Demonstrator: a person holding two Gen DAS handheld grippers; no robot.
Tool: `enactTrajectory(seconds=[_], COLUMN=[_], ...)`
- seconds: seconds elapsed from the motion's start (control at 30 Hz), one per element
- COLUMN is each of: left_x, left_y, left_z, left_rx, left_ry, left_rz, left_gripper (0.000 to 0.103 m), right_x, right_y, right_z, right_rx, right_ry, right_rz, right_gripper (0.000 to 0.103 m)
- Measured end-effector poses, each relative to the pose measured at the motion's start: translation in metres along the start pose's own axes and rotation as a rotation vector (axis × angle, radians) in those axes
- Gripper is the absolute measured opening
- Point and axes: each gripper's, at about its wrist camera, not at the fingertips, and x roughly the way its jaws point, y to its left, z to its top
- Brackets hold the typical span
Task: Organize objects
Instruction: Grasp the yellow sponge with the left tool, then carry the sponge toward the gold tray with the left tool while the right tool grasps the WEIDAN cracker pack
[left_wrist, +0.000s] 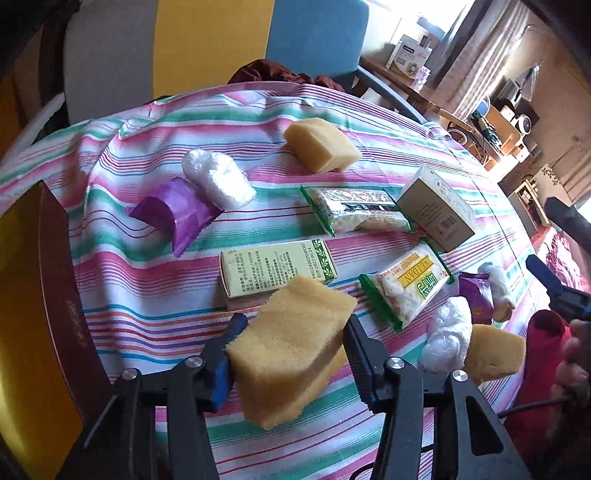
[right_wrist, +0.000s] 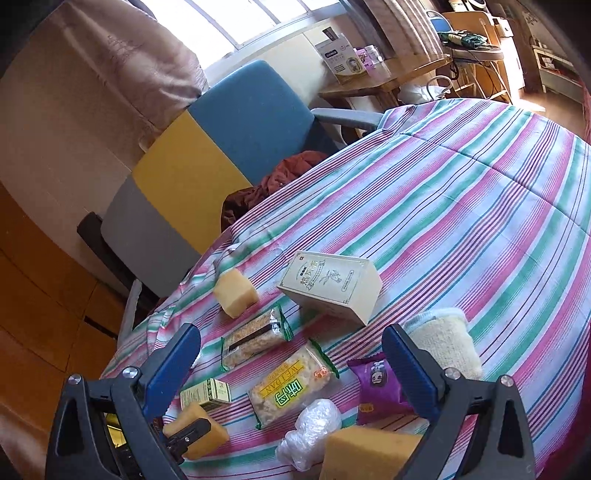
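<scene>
My left gripper (left_wrist: 291, 334) is shut on a yellow sponge (left_wrist: 291, 354), which tilts just above the striped cloth (left_wrist: 147, 306); the same sponge (right_wrist: 197, 435) shows low left in the right wrist view. My right gripper (right_wrist: 291, 352) stands open over the clutter with nothing between its pads. Under it lie a WEIDAN cracker packet (right_wrist: 291, 384), a purple packet (right_wrist: 376, 384), a white plastic bundle (right_wrist: 314, 424) and another sponge (right_wrist: 369, 454). A third sponge (left_wrist: 321, 146) sits at the far side.
Also on the cloth are a green-and-white box (left_wrist: 273, 269), a beige box (left_wrist: 436, 206), a second cracker packet (left_wrist: 358, 214), a second purple packet (left_wrist: 173, 212), another plastic bundle (left_wrist: 218, 179) and a cream roll (right_wrist: 447, 343). A brown box (left_wrist: 37, 295) stands at the left edge.
</scene>
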Motion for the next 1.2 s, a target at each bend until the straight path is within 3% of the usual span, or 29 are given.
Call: enactTrajectory(seconds=[0.23, 0.43, 0.6, 0.83, 0.9, 1.07, 1.13, 1.2], left_x=[-0.035, -0.074, -0.102, -0.126, -0.131, -0.142, -0.145, -0.145], left_y=[0.006, 0.016, 0.025, 0.041, 0.046, 0.061, 0.066, 0.070], left_z=[-0.020, -0.040, -0.058, -0.082, -0.086, -0.095, -0.098, -0.101], left_rx=[0.025, 0.041, 0.050, 0.018, 0.002, -0.039, -0.055, -0.070], left_ry=[-0.071, -0.152, -0.220, -0.259, -0.264, -0.281, -0.287, -0.285], left_rz=[-0.033, -0.034, -0.027, -0.026, -0.025, -0.016, -0.013, -0.009], left_gripper=[0.050, 0.050, 0.050, 0.051, 0.051, 0.051, 0.051, 0.051], right_x=[0.017, 0.049, 0.075, 0.119, 0.127, 0.139, 0.139, 0.139], right_y=[0.013, 0.031, 0.033, 0.027, 0.030, 0.059, 0.068, 0.071], right_z=[-0.009, -0.028, -0.040, -0.039, -0.038, -0.052, -0.061, -0.064], right_rx=[-0.078, -0.166, -0.153, -0.088, -0.111, -0.329, -0.421, -0.446], right_ry=[0.080, 0.245, 0.365, 0.464, 0.452, 0.449, 0.451, 0.452], right_rz=[-0.010, 0.012, 0.021, -0.069, -0.102, -0.126, -0.137, -0.142], right_gripper=[0.101, 0.100, 0.100, 0.100, 0.099, 0.085, 0.071, 0.069])
